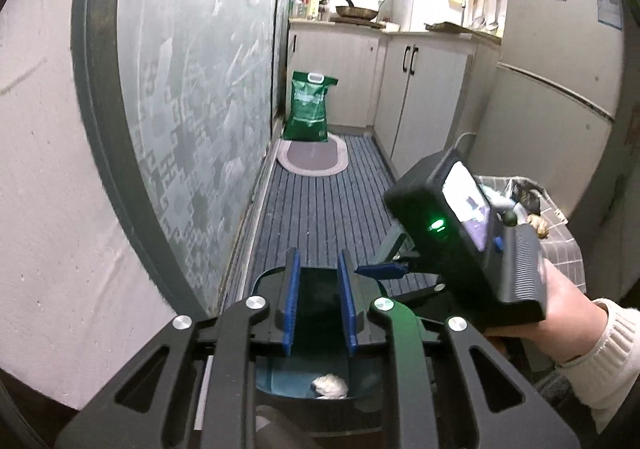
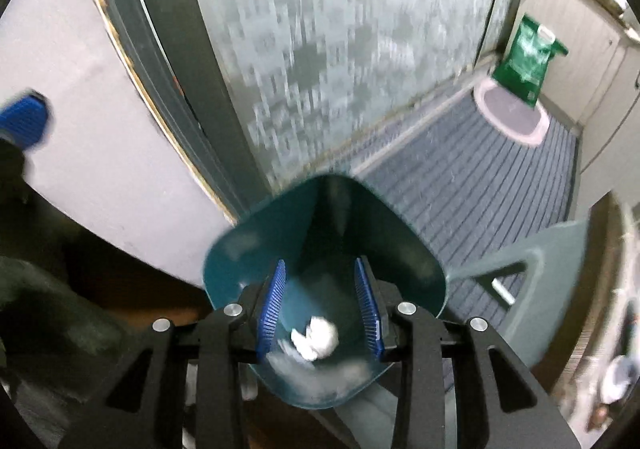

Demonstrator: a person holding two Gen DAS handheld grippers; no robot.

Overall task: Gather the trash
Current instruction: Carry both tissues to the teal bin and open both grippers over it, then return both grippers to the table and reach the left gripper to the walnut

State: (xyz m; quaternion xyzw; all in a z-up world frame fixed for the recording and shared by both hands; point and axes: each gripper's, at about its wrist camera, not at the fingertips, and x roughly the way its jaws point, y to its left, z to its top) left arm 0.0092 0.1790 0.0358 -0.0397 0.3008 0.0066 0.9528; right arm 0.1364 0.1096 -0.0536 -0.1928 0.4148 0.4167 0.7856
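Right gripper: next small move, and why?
Probably lift the right gripper clear of the teal bin. Its fingers stand well apart, and the white paper wad lies on the bin's floor, seemingly ungripped, so this piece looks deposited.

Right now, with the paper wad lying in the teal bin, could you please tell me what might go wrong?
1. The right hand-held gripper is open directly over the wad; closing now might pull it back out of the bin.
2. The left hand-held gripper is over the same bin, close beside the right one, so the two could collide.
3. The right view is blurred, which suggests fast motion; a knock on the rim might tip the bin.
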